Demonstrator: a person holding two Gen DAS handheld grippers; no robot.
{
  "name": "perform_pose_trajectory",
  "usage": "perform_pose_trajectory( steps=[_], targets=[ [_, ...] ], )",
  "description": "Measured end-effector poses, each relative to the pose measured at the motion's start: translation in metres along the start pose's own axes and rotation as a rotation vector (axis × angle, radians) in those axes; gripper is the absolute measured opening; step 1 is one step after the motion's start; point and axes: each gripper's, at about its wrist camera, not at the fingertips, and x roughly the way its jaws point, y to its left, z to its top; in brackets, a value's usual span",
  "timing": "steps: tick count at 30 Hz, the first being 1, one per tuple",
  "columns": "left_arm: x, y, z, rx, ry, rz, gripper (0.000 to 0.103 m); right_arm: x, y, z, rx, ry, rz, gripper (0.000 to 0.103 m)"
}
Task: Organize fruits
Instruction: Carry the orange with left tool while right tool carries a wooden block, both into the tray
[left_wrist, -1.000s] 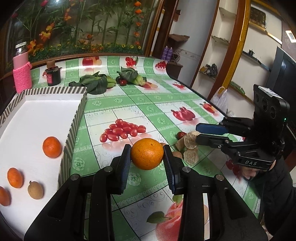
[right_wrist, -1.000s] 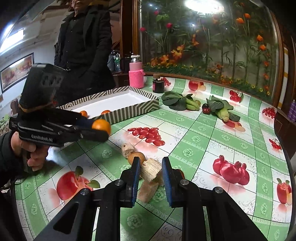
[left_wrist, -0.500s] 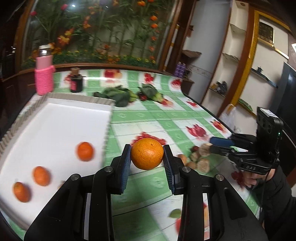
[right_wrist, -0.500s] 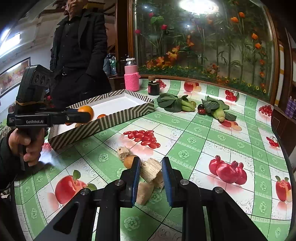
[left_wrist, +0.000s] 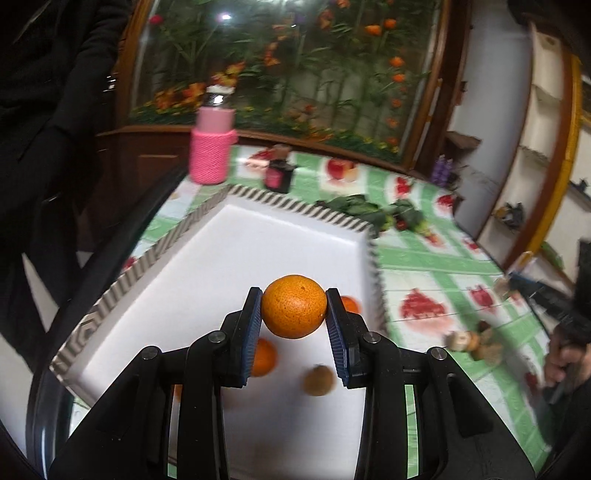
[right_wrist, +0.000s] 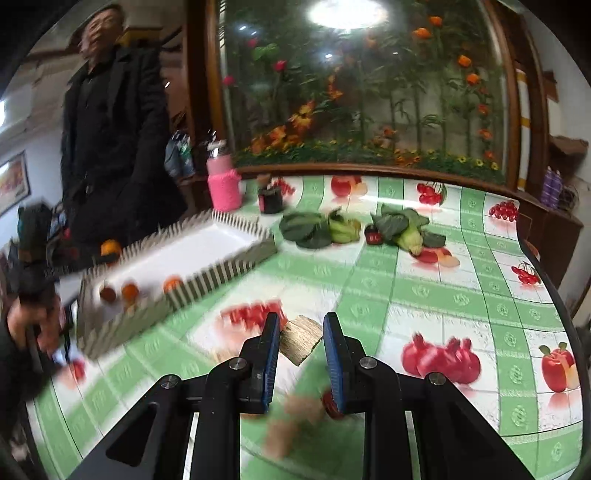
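- So the left gripper (left_wrist: 294, 308) is clamped on an orange (left_wrist: 294, 306), hanging over the white tray (left_wrist: 236, 258) with its striped rim.
- Tray's far half, toward 12 o'clock, is bare; other fruits (left_wrist: 319, 379) sit near the close edge.
- Right gripper (right_wrist: 298, 341) pinches a pale woody chunk (right_wrist: 300, 343) above the tablecloth (right_wrist: 424, 306), tray at 10 o'clock.

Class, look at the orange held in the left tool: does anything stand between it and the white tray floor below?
Nothing visible blocks it. The orange hangs over bare tray floor; three small fruits lie nearer the camera.
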Motion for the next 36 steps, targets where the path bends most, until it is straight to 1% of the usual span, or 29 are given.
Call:
perform_pose_trajectory(
  steps=[3,5,6,8,11,13,16,19,22,25,36],
  targets=[
    [0.005,-0.003,-0.004,0.026,0.014,0.066,0.033,0.008,0.019,0.020,0.033,-0.024,0.022,0.023],
    [0.006,-0.002,-0.004,0.041,0.016,0.096,0.033,0.016,0.036,0.032,0.046,-0.042,0.057,0.023],
    [0.008,-0.001,-0.005,0.045,0.019,0.110,0.033,0.022,0.047,0.037,0.046,-0.045,0.083,0.023],
    [0.011,0.003,-0.006,0.032,0.033,0.141,0.033,0.031,0.068,0.043,0.032,-0.041,0.105,0.023],
    [0.012,0.017,-0.006,-0.016,0.045,0.182,0.033,0.053,0.105,0.050,-0.005,-0.015,0.141,0.023],
    [0.011,0.031,-0.005,-0.070,0.049,0.216,0.033,0.068,0.129,0.052,-0.026,0.009,0.163,0.023],
    [0.014,0.043,-0.007,-0.118,0.073,0.223,0.033,0.093,0.159,0.050,-0.042,0.048,0.197,0.023],
    [0.018,0.037,-0.009,-0.091,0.091,0.236,0.033,0.116,0.179,0.042,-0.043,0.096,0.181,0.023],
    [0.022,0.032,-0.011,-0.064,0.108,0.243,0.033,0.133,0.184,0.034,-0.036,0.126,0.168,0.023],
    [0.023,0.032,-0.012,-0.065,0.117,0.242,0.033,0.140,0.185,0.024,-0.054,0.150,0.174,0.023],
    [0.024,0.033,-0.014,-0.067,0.143,0.252,0.033,0.146,0.182,0.021,-0.041,0.185,0.187,0.023]
  ],
)
